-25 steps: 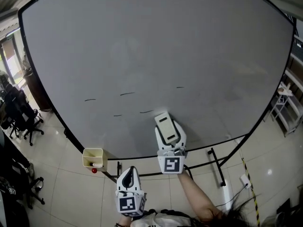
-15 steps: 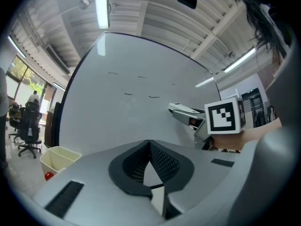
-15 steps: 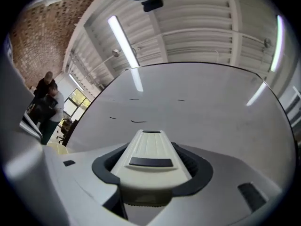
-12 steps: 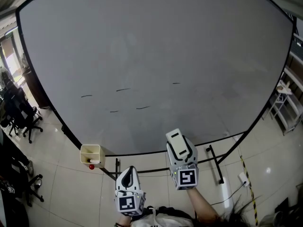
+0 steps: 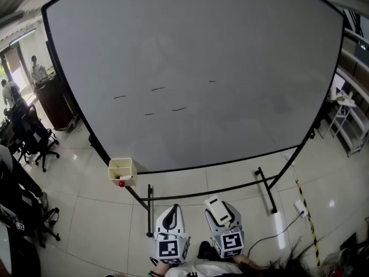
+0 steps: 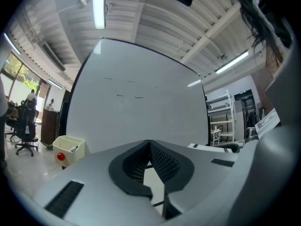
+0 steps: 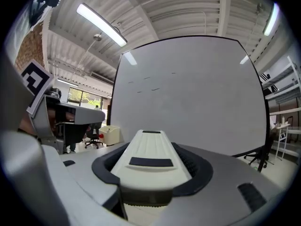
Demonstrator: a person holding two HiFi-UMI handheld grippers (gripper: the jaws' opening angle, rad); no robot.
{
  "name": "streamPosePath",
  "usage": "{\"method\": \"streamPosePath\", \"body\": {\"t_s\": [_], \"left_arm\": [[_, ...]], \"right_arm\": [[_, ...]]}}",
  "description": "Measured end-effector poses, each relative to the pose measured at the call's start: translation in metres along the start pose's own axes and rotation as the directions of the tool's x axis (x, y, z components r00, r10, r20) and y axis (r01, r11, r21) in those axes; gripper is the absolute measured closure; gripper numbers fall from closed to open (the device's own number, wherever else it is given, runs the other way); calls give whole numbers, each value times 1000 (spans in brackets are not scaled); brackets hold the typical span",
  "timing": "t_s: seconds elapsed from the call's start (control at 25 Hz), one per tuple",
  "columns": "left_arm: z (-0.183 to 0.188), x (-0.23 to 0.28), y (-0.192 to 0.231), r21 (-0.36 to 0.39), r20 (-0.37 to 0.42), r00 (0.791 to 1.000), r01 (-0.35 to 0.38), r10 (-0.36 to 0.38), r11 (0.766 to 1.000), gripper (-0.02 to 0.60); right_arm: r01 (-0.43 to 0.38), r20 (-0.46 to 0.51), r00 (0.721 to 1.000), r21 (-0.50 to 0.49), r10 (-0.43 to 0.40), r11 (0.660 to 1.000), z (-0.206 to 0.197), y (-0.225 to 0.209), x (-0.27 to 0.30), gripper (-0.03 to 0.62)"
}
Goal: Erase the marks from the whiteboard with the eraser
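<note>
The whiteboard (image 5: 230, 56) stands ahead on a black frame and carries several short black marks (image 5: 158, 88) in its middle-left part; the same marks (image 7: 150, 77) show small in the right gripper view. My right gripper (image 5: 217, 208) is held low, well back from the board, shut on the cream eraser (image 7: 149, 157), which lies between its jaws. My left gripper (image 5: 169, 220) hangs beside it at the left, shut with nothing in it; its dark ribbed pads (image 6: 159, 161) meet in the left gripper view.
A cream bin (image 5: 121, 170) with a red ball hangs at the board's lower left corner. Black stand legs (image 5: 266, 190) run over the tiled floor. Office chairs (image 5: 34, 140) and a person stand far left, metal shelves (image 5: 346, 120) at right, a cable (image 5: 282, 227) on the floor.
My right gripper has pulled the eraser off the board and down toward me. The view has drawn back from the board. The left gripper stays low.
</note>
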State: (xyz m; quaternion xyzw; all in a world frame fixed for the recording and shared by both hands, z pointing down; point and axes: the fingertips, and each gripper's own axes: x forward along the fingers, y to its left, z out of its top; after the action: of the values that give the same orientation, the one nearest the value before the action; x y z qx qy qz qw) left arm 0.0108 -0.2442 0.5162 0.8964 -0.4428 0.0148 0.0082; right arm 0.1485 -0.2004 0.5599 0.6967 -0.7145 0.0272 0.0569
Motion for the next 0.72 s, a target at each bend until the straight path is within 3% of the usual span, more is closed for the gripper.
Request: {"method": "streamPosePath", "body": {"t_s": [0.36, 0.6, 0.72], "left_arm": [[-20, -139, 14, -12, -26, 1000, 8, -9, 1000, 591], [-5, -176, -1, -80, -1, 1000, 22, -22, 997, 591], [-16, -181, -6, -34, 15, 1000, 25, -25, 999, 591]], "right_arm": [[29, 1, 1000, 127, -29, 992, -4, 88, -76, 316], [34, -10, 999, 142, -33, 989, -4, 111, -123, 316], [42, -14, 999, 138, -41, 990, -6, 107, -139, 316]]}}
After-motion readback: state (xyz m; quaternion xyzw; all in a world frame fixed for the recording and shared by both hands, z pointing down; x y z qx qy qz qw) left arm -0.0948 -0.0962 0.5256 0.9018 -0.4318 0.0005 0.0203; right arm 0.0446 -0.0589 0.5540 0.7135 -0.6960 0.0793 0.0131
